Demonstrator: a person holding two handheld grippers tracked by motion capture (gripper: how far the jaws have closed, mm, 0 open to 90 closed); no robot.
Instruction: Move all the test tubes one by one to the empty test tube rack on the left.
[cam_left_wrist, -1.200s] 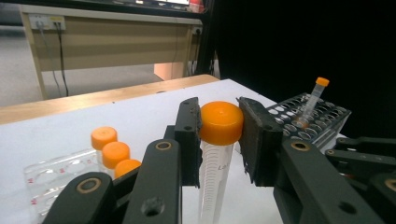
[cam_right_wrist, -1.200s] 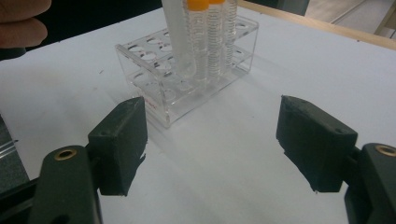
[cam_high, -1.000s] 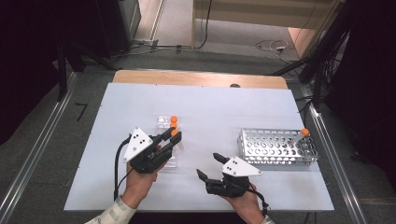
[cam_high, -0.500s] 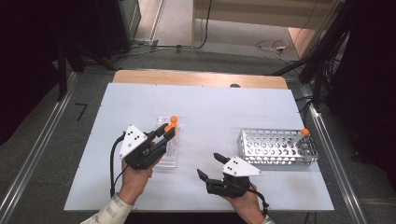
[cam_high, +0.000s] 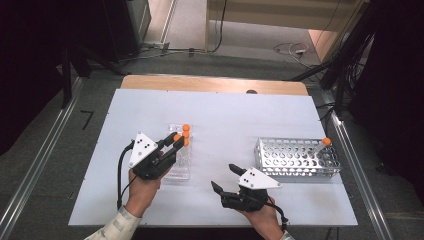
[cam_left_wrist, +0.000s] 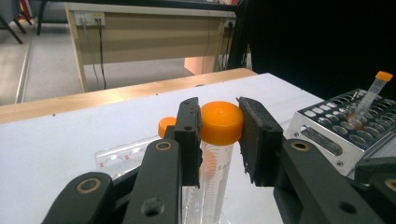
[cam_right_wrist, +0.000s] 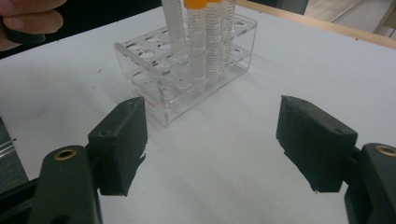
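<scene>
Left gripper view: your left claw (cam_left_wrist: 219, 135) clamps orange-capped tube (cam_left_wrist: 221, 123) above clear rack (cam_high: 180, 162) — one tube (cam_high: 320, 148) sits in metal rack (cam_high: 295, 159); right claw (cam_right_wrist: 212, 144) wide, empty.

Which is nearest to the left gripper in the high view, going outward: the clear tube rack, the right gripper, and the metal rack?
1. Clear tube rack, directly under the left gripper.
2. Right gripper, toward the table's near edge.
3. Metal rack, far over on the right side.
</scene>
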